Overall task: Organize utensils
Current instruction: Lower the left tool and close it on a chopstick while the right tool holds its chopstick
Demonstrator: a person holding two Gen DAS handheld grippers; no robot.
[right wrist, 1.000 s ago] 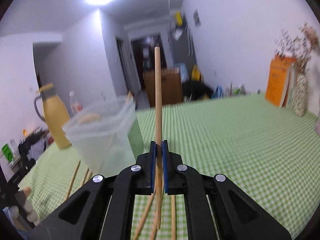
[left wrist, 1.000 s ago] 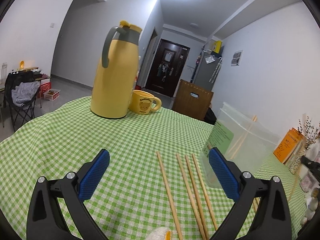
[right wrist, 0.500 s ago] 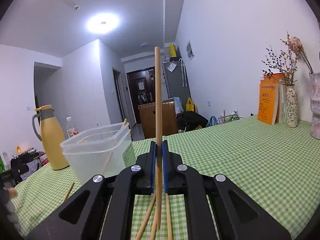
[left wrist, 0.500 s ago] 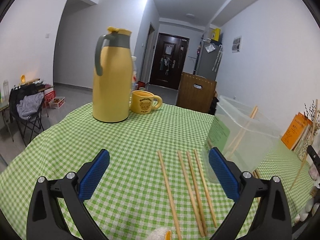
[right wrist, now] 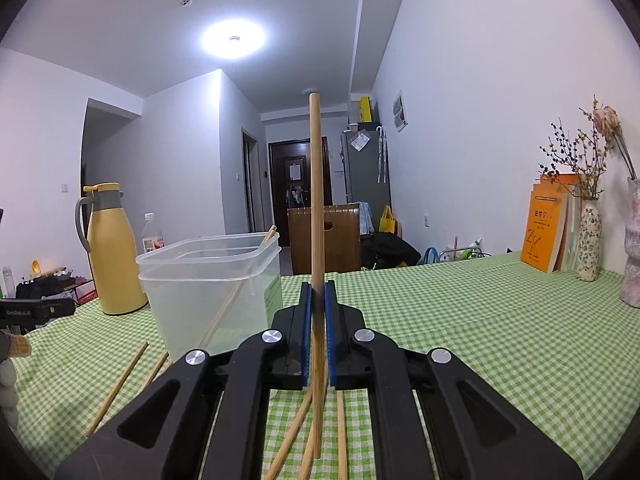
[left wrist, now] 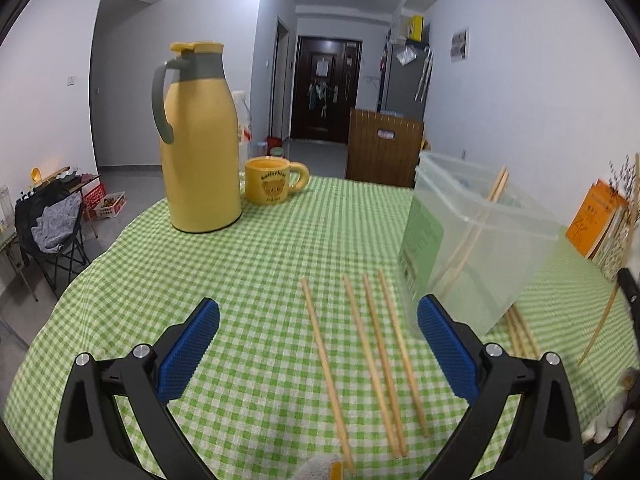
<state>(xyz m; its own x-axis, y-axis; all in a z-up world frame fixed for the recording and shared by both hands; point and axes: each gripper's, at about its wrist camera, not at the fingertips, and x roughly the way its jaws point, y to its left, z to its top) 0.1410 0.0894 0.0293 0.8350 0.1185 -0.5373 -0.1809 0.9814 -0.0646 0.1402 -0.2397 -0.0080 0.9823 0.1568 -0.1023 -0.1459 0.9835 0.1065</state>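
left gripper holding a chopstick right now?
No. In the left wrist view the left gripper stands open with nothing between its pads, and four chopsticks lie loose on the checked cloth beneath it.

Left claw (left wrist: pixel 318 322): two matte black arms with triangular cut-outs, each ending in a finger faced with a blue pad (left wrist: pixel 188 354) of fine knurled texture. Silver round-head screws sit at the arm joints, two per side.

Right claw (right wrist: pixel 319 312): same black arms, triangular cut-outs and blue pad faces, with four silver screws across the linkage.
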